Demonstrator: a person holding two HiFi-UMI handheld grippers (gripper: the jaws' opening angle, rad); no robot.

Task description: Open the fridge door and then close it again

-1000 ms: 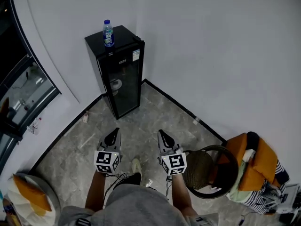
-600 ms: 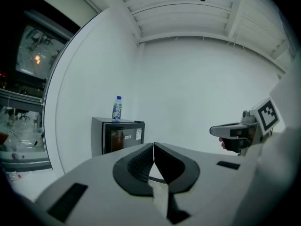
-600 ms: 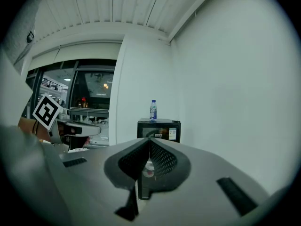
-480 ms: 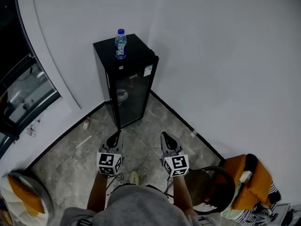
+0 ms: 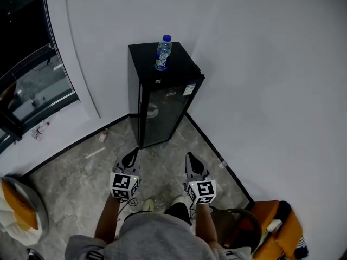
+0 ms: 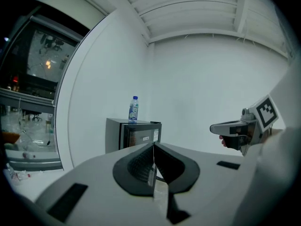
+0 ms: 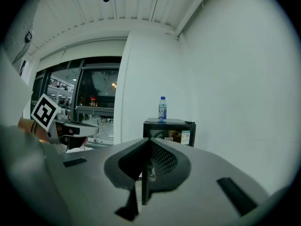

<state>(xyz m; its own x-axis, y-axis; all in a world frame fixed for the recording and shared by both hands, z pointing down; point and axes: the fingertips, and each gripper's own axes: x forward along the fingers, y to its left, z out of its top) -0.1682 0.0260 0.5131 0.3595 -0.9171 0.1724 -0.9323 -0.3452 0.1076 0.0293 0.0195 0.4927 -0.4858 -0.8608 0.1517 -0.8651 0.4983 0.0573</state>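
A small black fridge with a glass door stands in the room's corner against the white walls, its door closed. A water bottle stands upright on its top. Both grippers are held side by side over the floor, well short of the fridge and pointing at it. My left gripper is shut with nothing in it, and my right gripper is shut and empty too. The fridge shows beyond the closed jaws in the left gripper view, and the fridge likewise in the right gripper view.
The floor is grey stone tile with a black skirting along the walls. A dark window fills the left side. An orange seat with a round dark basket stands at the lower right, another orange chair at the lower left.
The view has swung and moved closer: the fridge has shifted right and toward the centre. Both grippers stayed shut and side by side. The orange seat has slid toward the lower right edge.
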